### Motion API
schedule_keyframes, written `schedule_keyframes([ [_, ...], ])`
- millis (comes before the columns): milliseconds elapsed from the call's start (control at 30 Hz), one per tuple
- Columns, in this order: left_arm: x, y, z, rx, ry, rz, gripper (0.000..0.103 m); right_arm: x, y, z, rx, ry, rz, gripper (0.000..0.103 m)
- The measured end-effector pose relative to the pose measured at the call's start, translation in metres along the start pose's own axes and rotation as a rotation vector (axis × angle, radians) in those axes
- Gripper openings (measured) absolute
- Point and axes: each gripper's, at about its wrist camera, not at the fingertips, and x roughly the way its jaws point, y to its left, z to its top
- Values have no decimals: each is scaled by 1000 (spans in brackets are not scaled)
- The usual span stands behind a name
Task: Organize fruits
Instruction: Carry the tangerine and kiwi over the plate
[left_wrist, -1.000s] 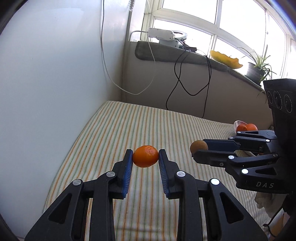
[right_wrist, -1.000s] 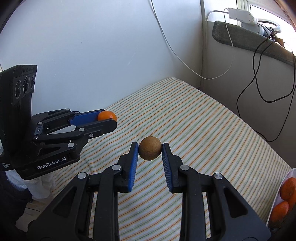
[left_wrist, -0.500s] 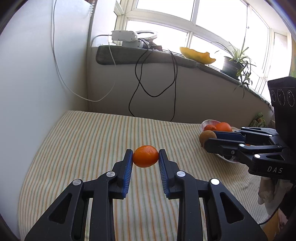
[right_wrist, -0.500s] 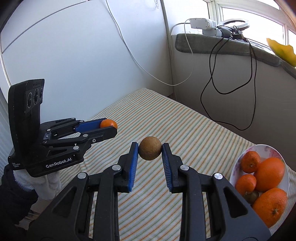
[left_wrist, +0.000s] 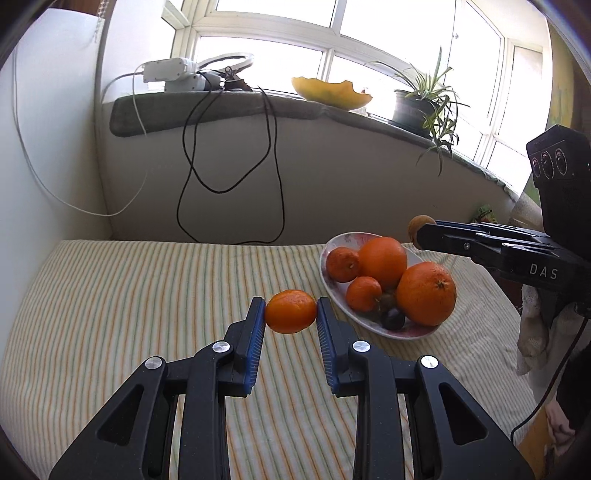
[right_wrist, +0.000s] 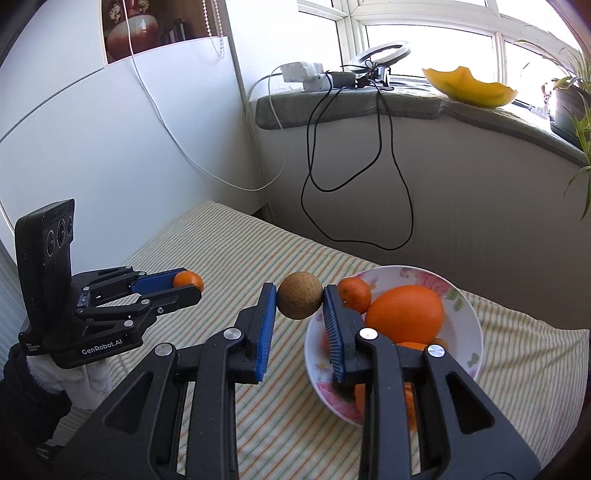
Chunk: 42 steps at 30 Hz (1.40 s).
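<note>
While each pair of fingers is clenched on a fruit, both fruits hang in the air above the striped cloth (left_wrist: 110, 314). Between the blue pads of the left gripper (left_wrist: 291, 314) sits a mandarin (left_wrist: 291, 311), pinched at its two sides. It hangs just left of the plate (left_wrist: 332, 291), not over it. The right gripper (right_wrist: 300, 301) grasps a brown fruit (right_wrist: 299, 300), round and rough-skinned, the same way; from its own camera that fruit lies at the plate's left rim, and from the left camera it sits beyond the plate's far edge.

On the plate, white with a floral rim, lie two big oranges (left_wrist: 426, 293), two smaller mandarins and some dark fruit low between them.

Behind the cloth rises a pale wall with a black cable (left_wrist: 229, 155) hanging in loops. Above it on the sill stand a white device (left_wrist: 170, 70), a yellow dish (left_wrist: 330, 92) and a potted plant (left_wrist: 424, 103) before the bright window.
</note>
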Motion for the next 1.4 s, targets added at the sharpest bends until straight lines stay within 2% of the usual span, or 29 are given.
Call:
schedule_keyframes([
  [367,31,-41,14,56,18,-59,26,-15,-57,-11,74,-6,-90,27],
  [733,54,-66,20,89,39,-98,26,-7,-103,-23,144,20,-125,27],
  [1400,62,-81,25,113,39,-121,27,6,-118,-27,182,55,-99,27],
])
